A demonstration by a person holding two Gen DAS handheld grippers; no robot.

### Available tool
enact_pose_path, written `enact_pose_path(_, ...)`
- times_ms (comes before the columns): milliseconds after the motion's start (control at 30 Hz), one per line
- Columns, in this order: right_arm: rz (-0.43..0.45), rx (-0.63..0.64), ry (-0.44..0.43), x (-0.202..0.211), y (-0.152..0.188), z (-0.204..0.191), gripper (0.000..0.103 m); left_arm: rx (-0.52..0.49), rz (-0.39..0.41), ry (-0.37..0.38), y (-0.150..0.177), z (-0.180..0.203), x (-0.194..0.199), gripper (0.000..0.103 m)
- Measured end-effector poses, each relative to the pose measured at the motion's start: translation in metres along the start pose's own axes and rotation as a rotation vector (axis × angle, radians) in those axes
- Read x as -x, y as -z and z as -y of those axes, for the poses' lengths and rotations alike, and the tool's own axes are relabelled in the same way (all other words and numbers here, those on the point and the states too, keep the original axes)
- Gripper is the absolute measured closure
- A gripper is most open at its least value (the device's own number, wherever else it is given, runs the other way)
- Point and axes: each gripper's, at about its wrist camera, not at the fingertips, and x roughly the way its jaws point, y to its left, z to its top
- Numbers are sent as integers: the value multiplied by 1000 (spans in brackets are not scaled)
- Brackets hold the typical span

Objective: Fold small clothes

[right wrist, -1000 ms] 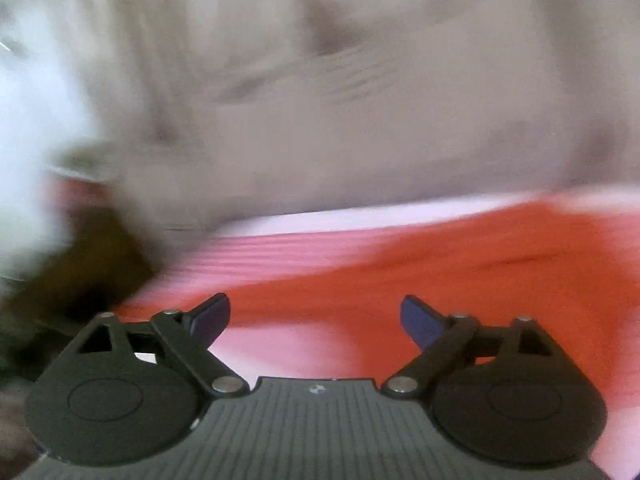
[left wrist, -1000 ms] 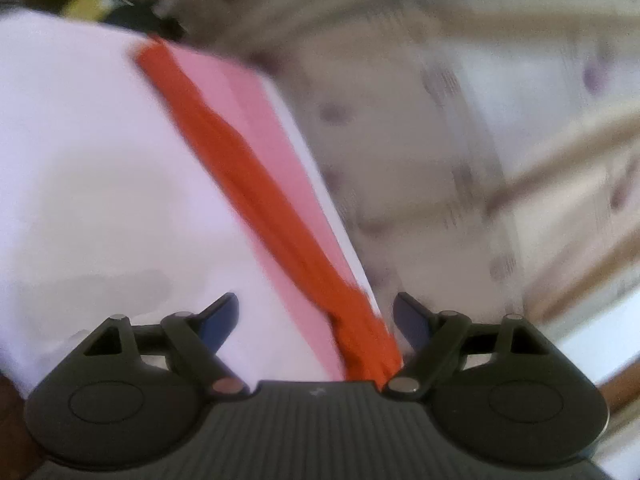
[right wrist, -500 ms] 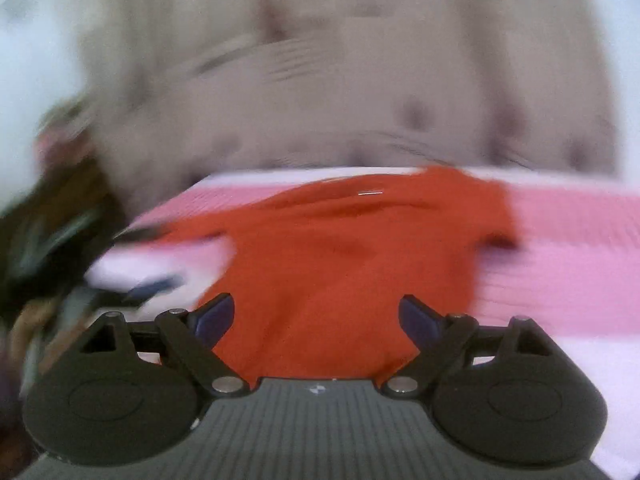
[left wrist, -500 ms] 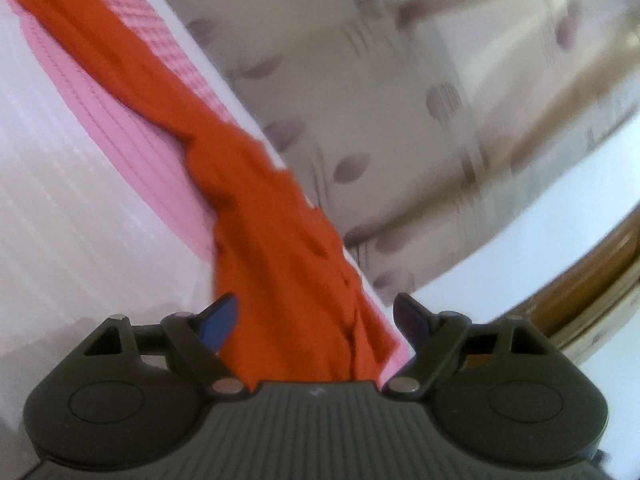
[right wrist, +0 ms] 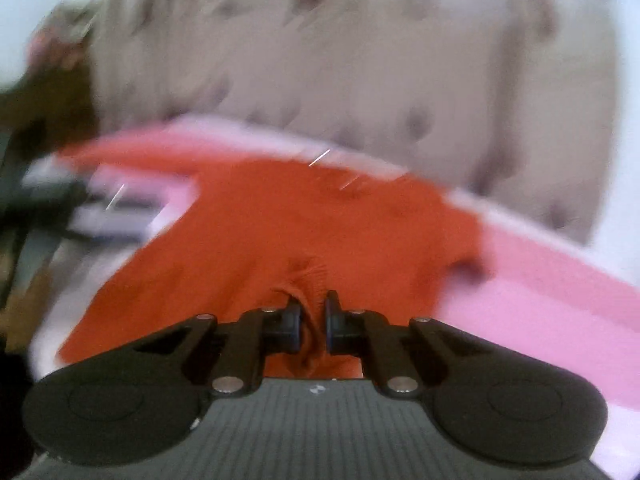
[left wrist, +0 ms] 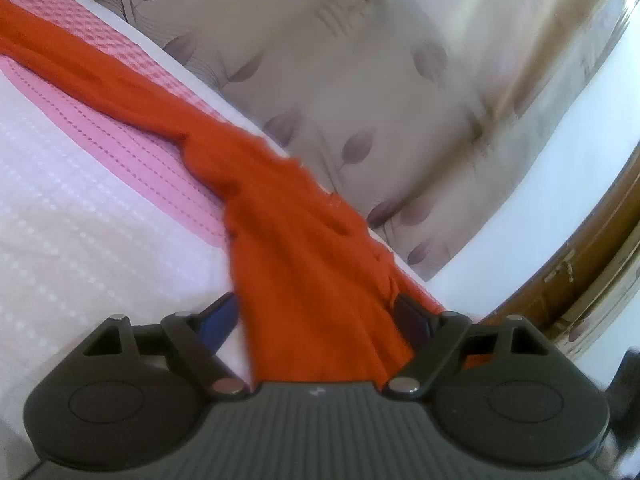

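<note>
An orange-red small shirt [left wrist: 304, 240] lies spread on a pink and white waffle bedspread [left wrist: 80, 200]. My left gripper [left wrist: 316, 316] is open, its jaws wide on either side of one end of the shirt. In the right wrist view the shirt [right wrist: 280, 220] lies flat with short sleeves out to each side. My right gripper [right wrist: 313, 320] is shut on a bunched fold of the shirt's near edge. That view is blurred by motion.
A beige curtain with leaf print [left wrist: 360, 80] hangs behind the bed's far edge. A white wall and a brown wooden frame [left wrist: 580, 272] are at the right. Dark clutter [right wrist: 36, 200] sits at the left of the right wrist view.
My right gripper has gone from wide open to shut on the shirt's edge. My left gripper has moved closer over the shirt's end and stays open.
</note>
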Motion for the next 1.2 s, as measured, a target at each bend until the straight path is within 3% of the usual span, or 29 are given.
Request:
enact_pose_path(133,145,-129,209,26,-38,102,91,-23,-9,-21,0,4,-4,18)
enact_pose_path(267,160,-248,402,31,-52,213,91,-30,-6,-26,1,4,-5,18)
enact_pose_path(400,101,-280,570,8,-42,299,91,-46,-9,-45,2,7,-9,18)
enact_pose_path(533,2,-277,709,-28,-8,356,91,-49,-7,-49,2,8,-11,18)
enact_pose_path(633,-85,-315,735,-71,22,388,91,-44,-4,-41,2,6,-12,18)
enact_pose_path(667,-114,-368,736,-81,33,400,87,-47,-6,-43,2,6,-12,18)
enact_pose_path(700,-109,-422,741,-83,40,406,68,-50,-9,-45,2,7,-12,18)
enact_pose_path(733,-70,-497,748,-79,45,408,61,-54,-14,-47,1,7,-12,17)
enact_pose_path(833,117,-598,613,-47,48,374,61,-47,-40,-47,-2,8,-12,17)
enact_pose_path(867,129,-594,481,-39,48,350,61,-34,-55,-40,-3,9,-10,17)
enact_pose_path(1000,-2,-546,-38,-24,65,241,61,59,-122,51,1,13,16,17)
enact_pose_path(1067,-71,-449,-141,-13,81,175,58,83,-114,66,6,16,37,17)
enact_pose_path(1200,-133,-316,-182,-5,99,73,48,166,-165,81,21,15,62,17)
